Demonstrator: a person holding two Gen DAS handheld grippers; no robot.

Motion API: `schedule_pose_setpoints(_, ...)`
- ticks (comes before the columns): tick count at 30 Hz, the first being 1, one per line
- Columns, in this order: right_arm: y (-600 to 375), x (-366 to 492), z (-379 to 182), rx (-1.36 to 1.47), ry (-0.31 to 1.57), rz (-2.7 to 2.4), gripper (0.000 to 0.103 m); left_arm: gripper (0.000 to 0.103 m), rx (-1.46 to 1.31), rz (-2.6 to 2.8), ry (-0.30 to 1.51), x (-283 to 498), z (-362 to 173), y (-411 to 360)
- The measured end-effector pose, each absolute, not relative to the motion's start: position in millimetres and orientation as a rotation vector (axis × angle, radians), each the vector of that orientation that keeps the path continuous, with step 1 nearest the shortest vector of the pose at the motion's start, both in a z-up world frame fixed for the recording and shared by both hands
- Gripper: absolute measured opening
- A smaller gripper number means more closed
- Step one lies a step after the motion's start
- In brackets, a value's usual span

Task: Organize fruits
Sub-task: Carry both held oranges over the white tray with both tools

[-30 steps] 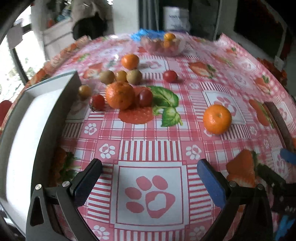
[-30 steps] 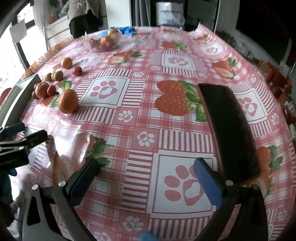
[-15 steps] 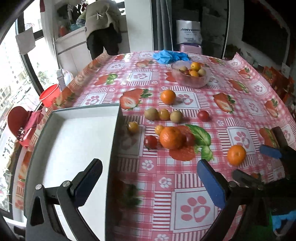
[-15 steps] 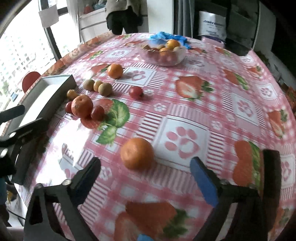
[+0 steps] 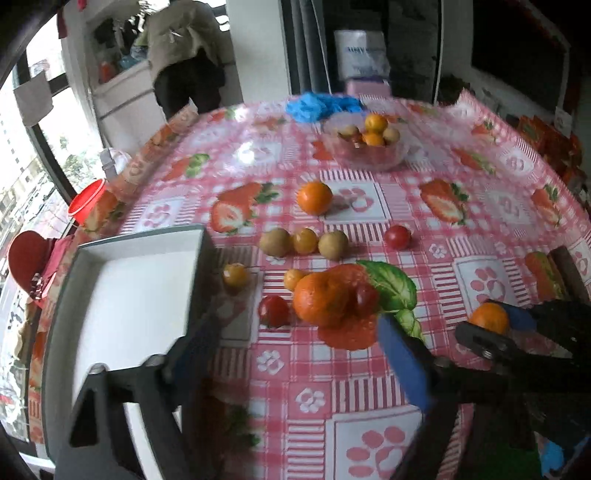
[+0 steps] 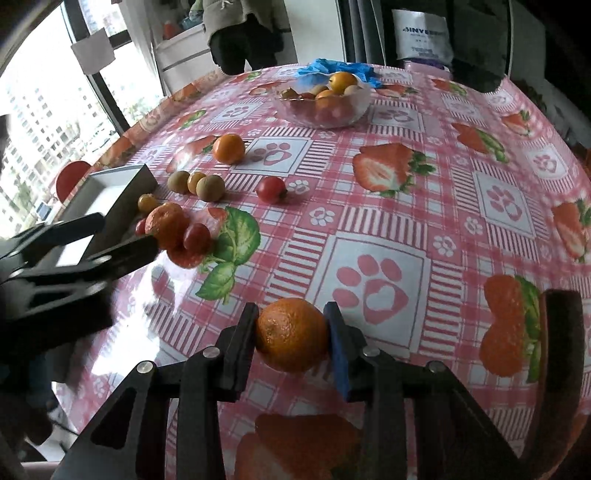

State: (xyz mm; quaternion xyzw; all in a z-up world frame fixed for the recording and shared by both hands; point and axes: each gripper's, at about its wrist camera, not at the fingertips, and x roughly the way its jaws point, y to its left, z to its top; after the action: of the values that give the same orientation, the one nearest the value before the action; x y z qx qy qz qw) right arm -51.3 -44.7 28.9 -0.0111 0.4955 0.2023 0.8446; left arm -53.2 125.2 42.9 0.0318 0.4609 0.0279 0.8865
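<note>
My right gripper (image 6: 291,334) is shut on an orange (image 6: 291,334) just above the tablecloth; it also shows in the left wrist view (image 5: 488,316). My left gripper (image 5: 291,354) is open and empty, next to the white tray (image 5: 125,295). Loose fruit lies beside the tray: a large orange (image 5: 321,301) with red cherry tomatoes (image 5: 273,310), a row of small brown and yellow fruits (image 5: 304,240), another orange (image 5: 314,197), a lone red tomato (image 5: 397,236). A clear bowl (image 6: 325,101) of fruit stands at the far side.
A dark tray (image 6: 561,354) lies at the right table edge. A blue cloth (image 6: 338,68) sits behind the bowl. A person (image 6: 243,33) stands beyond the table. A red bucket (image 5: 86,201) is off the left edge.
My right gripper has closed on the orange that lay in front of it. My left gripper has moved forward a little, toward the fruit cluster beside the white tray.
</note>
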Motion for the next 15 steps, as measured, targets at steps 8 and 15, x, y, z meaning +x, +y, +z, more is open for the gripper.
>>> schedule_pose_setpoints(8,-56.5,-55.0,29.4,0.02,1.055,0.43,0.039,0.058,0.108,0.076,1.0,-30.5,20.6,117.9)
schedule_pose_setpoints(15,-63.1,-62.4,31.3,0.039,1.056,0.437,0.039,0.038,0.101,0.042,0.944,-41.4,36.9,113.6)
